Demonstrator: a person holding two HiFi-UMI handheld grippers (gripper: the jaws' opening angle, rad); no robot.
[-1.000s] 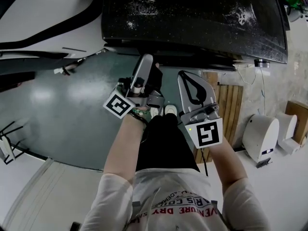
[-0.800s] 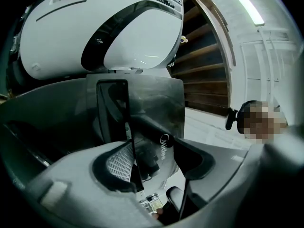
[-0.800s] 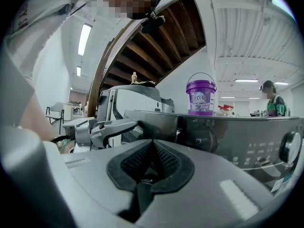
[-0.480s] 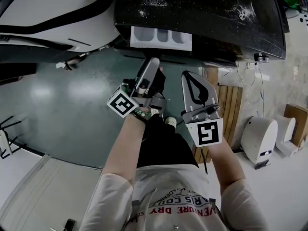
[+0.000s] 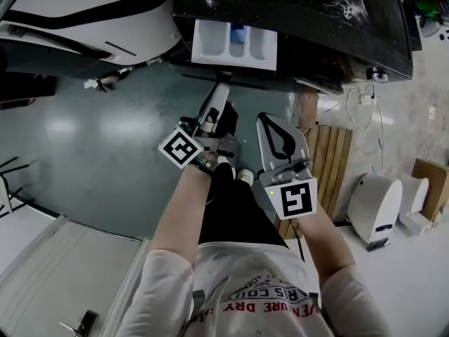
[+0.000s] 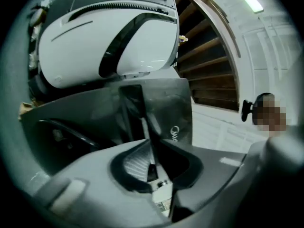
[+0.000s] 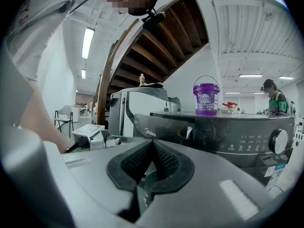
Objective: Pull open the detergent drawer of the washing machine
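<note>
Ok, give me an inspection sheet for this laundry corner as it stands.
Surface: washing machine top dark, white specks on it.
Job's things: detergent drawer pulled out, compartments showing, something blue inside.
Clutter: purple tub on the machine.
Grippers: left gripper jaws have just been closing, now together, empty, clear of the drawer; right gripper shut, empty.
Cables: white cable on the wall, right of the machine.
Surroundings: white appliance left, wooden slats right, grey floor.

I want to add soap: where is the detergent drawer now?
In the head view, top centre: the detergent drawer sticks out, open, from the dark washing machine, right of a white appliance.
</note>
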